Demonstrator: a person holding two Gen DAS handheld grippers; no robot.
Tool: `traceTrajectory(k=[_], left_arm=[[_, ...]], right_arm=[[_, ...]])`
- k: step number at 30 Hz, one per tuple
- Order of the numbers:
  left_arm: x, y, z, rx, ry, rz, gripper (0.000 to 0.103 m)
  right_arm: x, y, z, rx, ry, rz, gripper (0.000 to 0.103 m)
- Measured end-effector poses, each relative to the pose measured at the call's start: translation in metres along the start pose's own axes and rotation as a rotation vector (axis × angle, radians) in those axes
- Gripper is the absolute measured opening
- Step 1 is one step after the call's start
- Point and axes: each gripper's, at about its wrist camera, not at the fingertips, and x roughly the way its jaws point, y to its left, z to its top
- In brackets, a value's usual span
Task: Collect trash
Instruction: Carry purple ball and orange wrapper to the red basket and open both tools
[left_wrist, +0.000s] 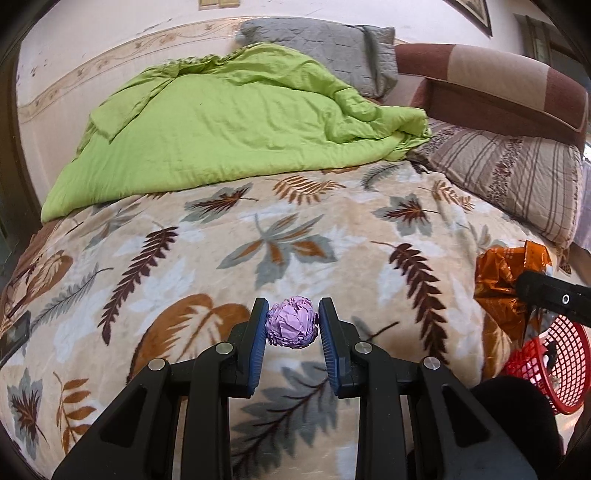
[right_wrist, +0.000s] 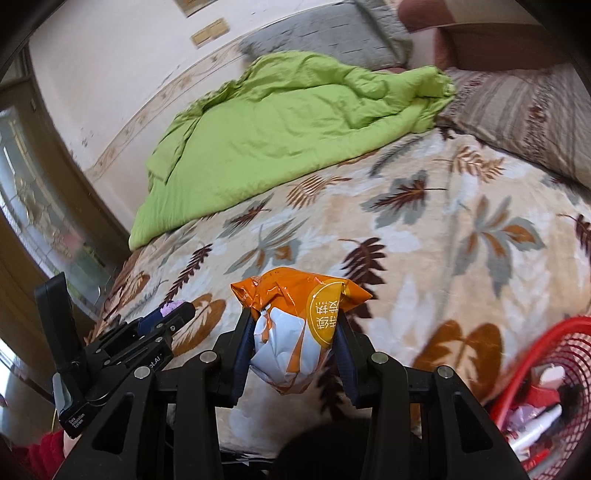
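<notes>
My left gripper (left_wrist: 291, 328) is shut on a crumpled purple paper ball (left_wrist: 291, 326), held above the leaf-patterned blanket (left_wrist: 295, 240). My right gripper (right_wrist: 293, 332) is shut on an orange and white snack wrapper (right_wrist: 295, 325), which bulges out between the blue pads. In the left wrist view that orange wrapper (left_wrist: 498, 280) shows at the right edge, with the red mesh basket (left_wrist: 550, 365) just below it. In the right wrist view the left gripper (right_wrist: 173, 312) with its purple ball (right_wrist: 170, 307) is at the lower left, and the red basket (right_wrist: 546, 380) with several bits of trash is at the lower right.
A rumpled green quilt (left_wrist: 221, 133) lies across the far half of the bed. Grey (left_wrist: 332, 48), brown (left_wrist: 491, 85) and striped (left_wrist: 509, 177) pillows are stacked at the right end. A dark flat object (left_wrist: 14, 336) lies at the bed's left edge. A red sleeve (right_wrist: 40, 454) shows at the lower left.
</notes>
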Motion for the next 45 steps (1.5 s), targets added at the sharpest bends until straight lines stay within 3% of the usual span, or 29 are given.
traceTrajectory(k=[18, 22, 27, 34, 41, 43, 45], left_arm=[[-0.022, -0.09, 0.026, 0.121, -0.044, -0.159, 0.026], [-0.025, -0.12, 0.032, 0.164, -0.038, -0.227, 0.026], [-0.033, -0.166, 0.042, 0.212, -0.02, -0.372, 0.027], [-0.029, -0.232, 0.036, 0.267, 0.1, -0.575, 0.027], [-0.017, -0.278, 0.009, 0.33, 0.221, -0.682, 0.028], [-0.011, -0.282, 0.004, 0.335, 0.26, -0.7, 0.035], [-0.007, -0.282, -0.001, 0.336, 0.284, -0.704, 0.052]], right_arm=[[-0.085, -0.075, 0.0, 0.143, -0.12, -0.126, 0.044], [-0.108, -0.096, -0.005, 0.18, -0.142, -0.168, 0.044], [-0.139, -0.124, -0.013, 0.239, -0.17, -0.233, 0.044], [-0.187, -0.168, -0.029, 0.346, -0.222, -0.313, 0.044], [-0.198, -0.195, -0.046, 0.433, -0.205, -0.319, 0.046], [-0.195, -0.2, -0.05, 0.45, -0.19, -0.319, 0.047], [-0.192, -0.204, -0.053, 0.468, -0.169, -0.329, 0.052]])
